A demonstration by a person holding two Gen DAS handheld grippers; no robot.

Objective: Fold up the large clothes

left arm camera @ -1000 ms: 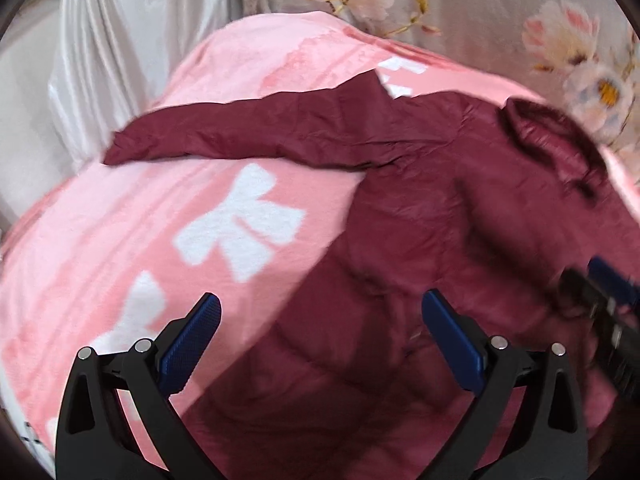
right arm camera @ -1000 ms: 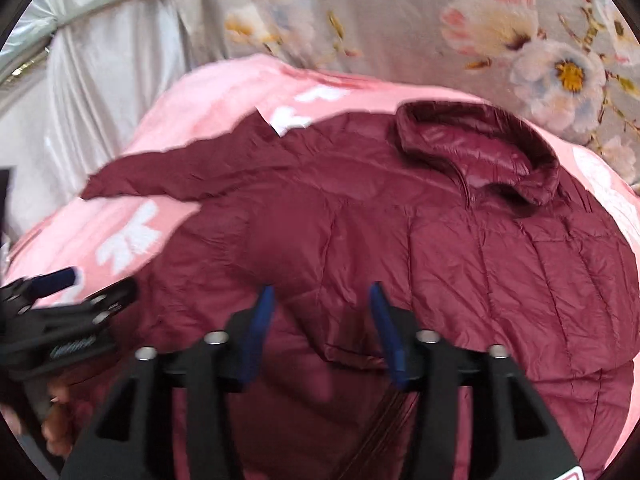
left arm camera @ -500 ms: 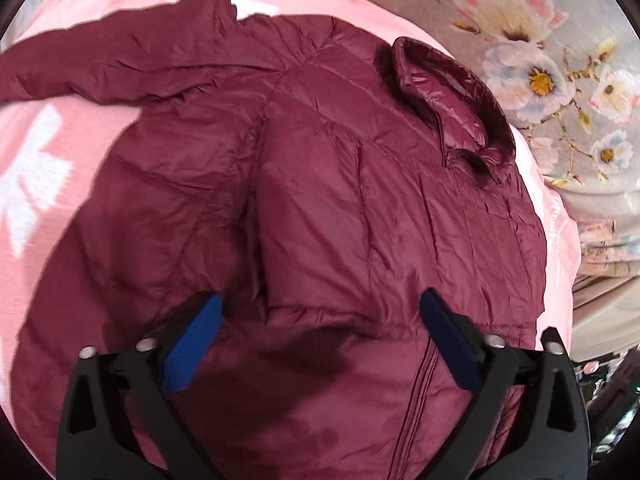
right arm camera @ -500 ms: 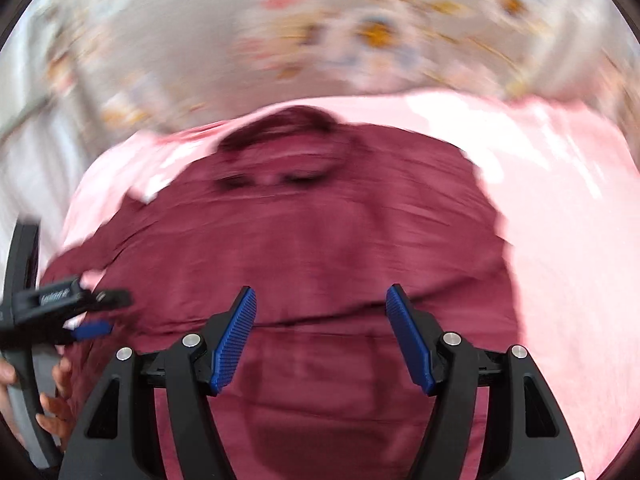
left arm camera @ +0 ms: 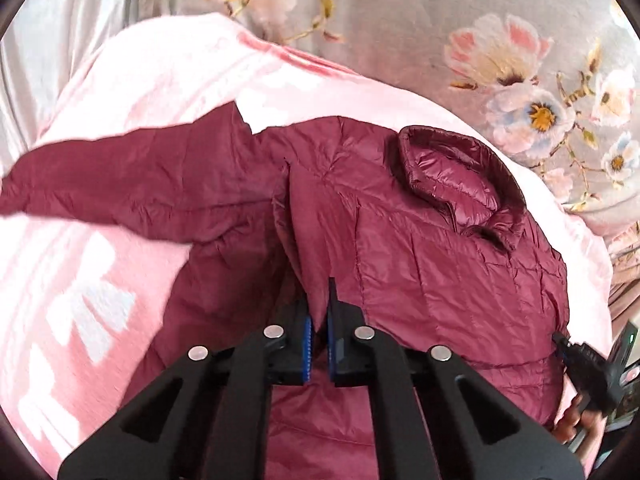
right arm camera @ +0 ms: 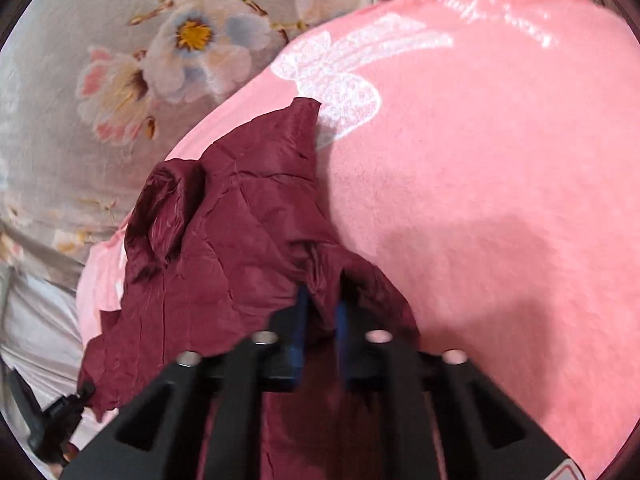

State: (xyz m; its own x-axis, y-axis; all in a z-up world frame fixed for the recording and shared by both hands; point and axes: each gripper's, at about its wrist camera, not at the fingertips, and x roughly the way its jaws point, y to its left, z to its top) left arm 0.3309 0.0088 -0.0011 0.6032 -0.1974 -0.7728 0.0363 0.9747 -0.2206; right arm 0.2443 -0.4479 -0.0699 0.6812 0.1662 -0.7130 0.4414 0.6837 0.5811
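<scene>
A maroon quilted puffer jacket (left arm camera: 420,248) lies on a pink blanket (left arm camera: 132,88), collar (left arm camera: 452,176) at the far right, one sleeve (left arm camera: 120,176) stretched out to the left. My left gripper (left arm camera: 318,320) is shut on a fold of the jacket near its front hem. The right gripper (left arm camera: 584,368) shows at that view's right edge. In the right wrist view my right gripper (right arm camera: 320,312) is shut on bunched jacket (right arm camera: 224,256) fabric at its right side, lifted off the blanket (right arm camera: 480,200). The left gripper (right arm camera: 52,420) shows at the lower left there.
A grey floral fabric (left arm camera: 500,40) backs the blanket on the far side. A silvery white cloth (left arm camera: 48,40) hangs at the far left. White bow patterns (left arm camera: 92,312) mark the blanket.
Both grippers were open above the jacket half a second ago; both have now closed on jacket fabric. The left has a ridge pulled up, the right has the side bunched and raised.
</scene>
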